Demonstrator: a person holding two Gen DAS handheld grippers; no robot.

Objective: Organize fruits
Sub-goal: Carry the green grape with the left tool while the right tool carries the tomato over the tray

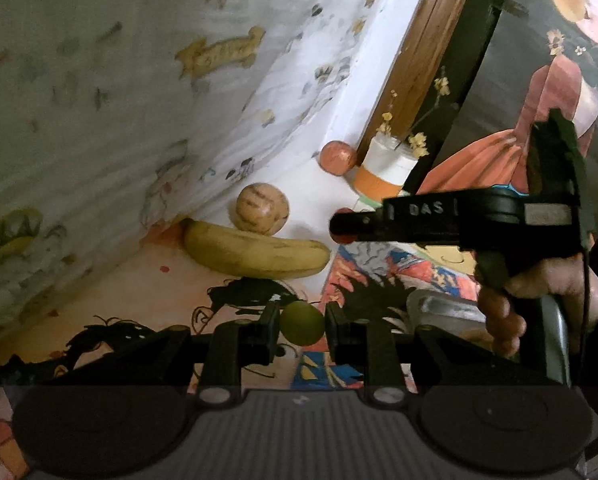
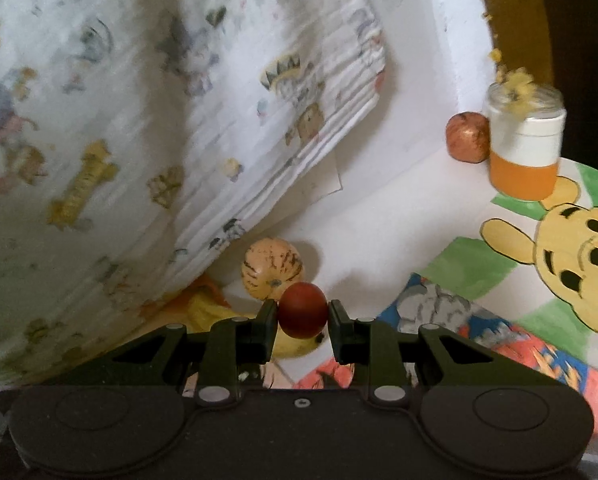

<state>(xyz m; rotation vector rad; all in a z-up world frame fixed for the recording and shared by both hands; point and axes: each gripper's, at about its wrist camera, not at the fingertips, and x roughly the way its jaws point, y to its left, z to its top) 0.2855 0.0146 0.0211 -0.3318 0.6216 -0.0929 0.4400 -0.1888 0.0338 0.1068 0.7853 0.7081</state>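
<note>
Round fruit may slip: left gripper pinches a lime, right gripper a plum, banana at 12 o'clock.

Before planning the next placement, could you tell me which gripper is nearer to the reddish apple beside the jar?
Right. The right gripper, shut on a red fruit, reaches toward the apple; the left gripper, shut on a green fruit, sits farther back.

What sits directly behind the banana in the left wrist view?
A round striped tan fruit sits just behind the banana, near the patterned cloth. Farther back are a reddish fruit and an orange-and-white jar. Whether the two touch is unclear.
</note>
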